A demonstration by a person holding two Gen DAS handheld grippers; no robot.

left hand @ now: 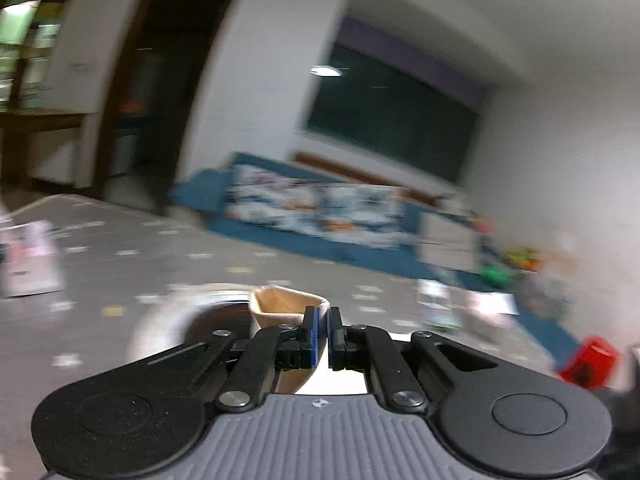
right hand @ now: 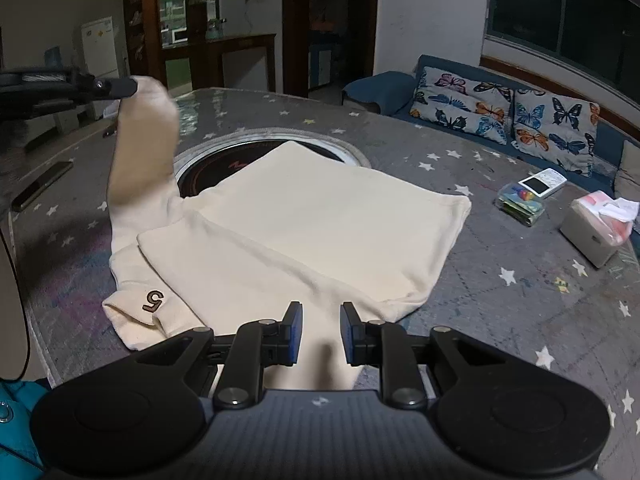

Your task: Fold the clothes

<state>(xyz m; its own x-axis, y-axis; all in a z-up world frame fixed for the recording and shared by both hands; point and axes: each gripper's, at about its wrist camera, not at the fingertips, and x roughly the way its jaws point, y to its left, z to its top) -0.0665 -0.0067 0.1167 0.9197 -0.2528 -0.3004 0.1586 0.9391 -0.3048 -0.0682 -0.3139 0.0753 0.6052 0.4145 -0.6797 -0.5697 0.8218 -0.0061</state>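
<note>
A cream sweatshirt (right hand: 304,220) lies partly folded on the grey star-patterned table (right hand: 500,300). A cuff with a brown "5" (right hand: 153,300) lies at its near left. My left gripper (left hand: 322,330) is shut on the end of one cream sleeve (left hand: 286,306). In the right wrist view it (right hand: 132,86) holds that sleeve (right hand: 144,148) raised above the table's left side. My right gripper (right hand: 320,330) is open and empty, hovering over the garment's near edge.
A round inset hotplate (right hand: 224,160) lies partly under the sweatshirt. A tissue pack (right hand: 596,228), a plastic bag (right hand: 520,202) and a white device (right hand: 542,182) sit at the right. A phone (right hand: 42,186) lies at the left. A blue sofa (right hand: 480,96) stands behind.
</note>
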